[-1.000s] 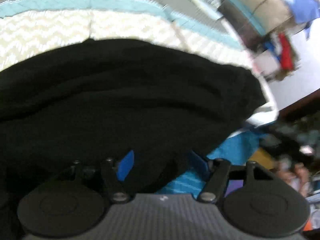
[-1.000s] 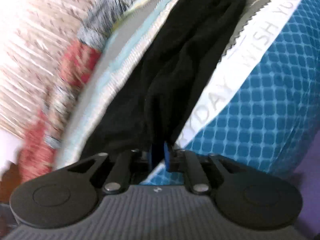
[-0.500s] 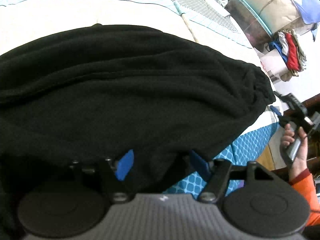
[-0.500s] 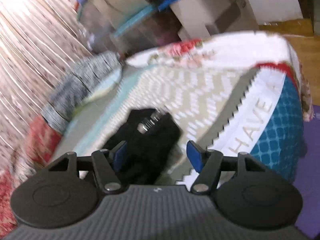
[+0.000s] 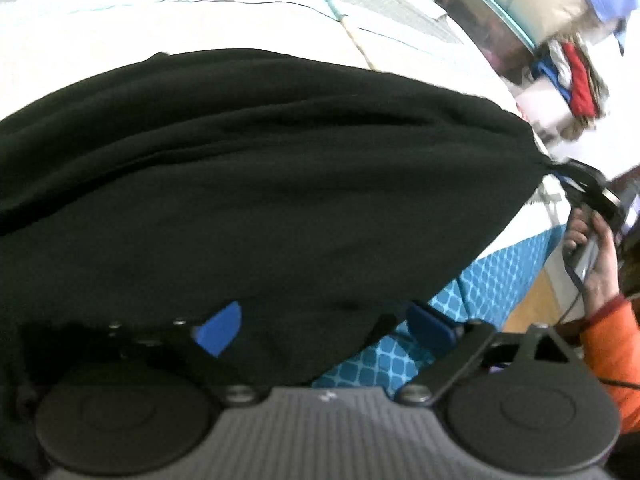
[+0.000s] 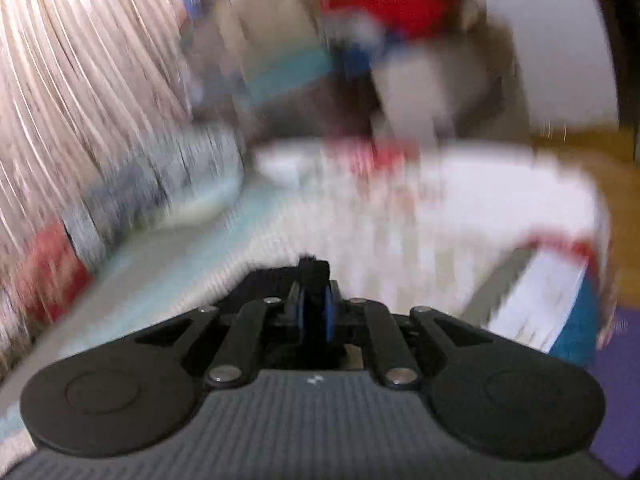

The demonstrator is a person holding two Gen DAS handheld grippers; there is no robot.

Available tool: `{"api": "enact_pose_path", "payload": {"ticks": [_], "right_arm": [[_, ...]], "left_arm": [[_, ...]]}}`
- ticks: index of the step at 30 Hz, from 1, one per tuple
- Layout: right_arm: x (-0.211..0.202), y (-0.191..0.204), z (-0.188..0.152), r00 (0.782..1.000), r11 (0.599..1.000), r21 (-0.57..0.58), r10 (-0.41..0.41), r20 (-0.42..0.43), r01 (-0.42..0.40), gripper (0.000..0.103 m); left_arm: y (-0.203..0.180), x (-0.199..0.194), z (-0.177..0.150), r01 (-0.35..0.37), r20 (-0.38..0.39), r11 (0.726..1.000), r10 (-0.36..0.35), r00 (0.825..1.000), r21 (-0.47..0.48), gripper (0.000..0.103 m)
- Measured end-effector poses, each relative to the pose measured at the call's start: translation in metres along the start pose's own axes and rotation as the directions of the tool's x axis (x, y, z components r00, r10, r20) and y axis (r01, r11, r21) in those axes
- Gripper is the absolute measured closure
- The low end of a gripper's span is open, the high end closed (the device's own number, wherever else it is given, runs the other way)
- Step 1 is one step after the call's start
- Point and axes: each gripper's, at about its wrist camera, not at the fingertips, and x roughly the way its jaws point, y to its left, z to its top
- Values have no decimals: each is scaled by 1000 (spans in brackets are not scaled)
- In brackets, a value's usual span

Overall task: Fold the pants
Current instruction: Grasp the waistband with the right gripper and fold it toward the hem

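**Black pants spread between two claws**

The black pants (image 5: 260,184) fill the middle of the left wrist view, lying over a pale bedspread (image 5: 120,28). The left gripper (image 5: 324,320) stands wide open at the lower centre, cloth draped between its blue fingers (image 5: 218,328). At the right edge, the right gripper (image 6: 314,308) is closed, pinching the pants' far corner.
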Motion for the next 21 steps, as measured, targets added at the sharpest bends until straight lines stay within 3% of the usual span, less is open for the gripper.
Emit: {"api": "enact_pose_path", "payload": {"ticks": [1,2,4,6,9,12,14,15,18,21], "right_arm": [[5,-7,-4,999,999,33,-21,-33,22,85],[-1,-15,-8,1000,996,92,10,3,-10,81],[-21,-27,-9,998,979,198,35,60,-46,49],[-35,-38,-11,993,961,266,49,109,-76,41],[-36,-45,-7,991,945,302,98,93,-122,42],[-18,-40,-6,994,943,312,110,28,-113,45],[-10,-33,-6,996,946,312,87,-2,-82,62],[-6,-30,-7,997,948,310,71,-9,-65,81],[-6,-24,-4,996,939,336,88,-24,-75,87],[-27,-5,5,990,952,273,141,16,-140,88]], "left_arm": [[-5,1,-1,-16,0,1000,16,1000,25,5],[-9,1,-2,-33,0,998,33,999,47,5],[-16,3,-5,-60,3,994,60,998,92,3],[-21,4,-6,-72,2,990,72,997,118,2],[-22,5,-4,-76,-3,990,77,997,115,2],[-16,0,-2,-45,3,997,45,999,67,2],[-9,-6,0,-13,15,1000,13,1000,11,7],[-5,-9,1,-3,20,1000,3,1000,-15,9],[10,-27,1,31,55,993,-25,998,-110,19],[26,-52,-2,34,137,982,-8,991,-187,33]]}}
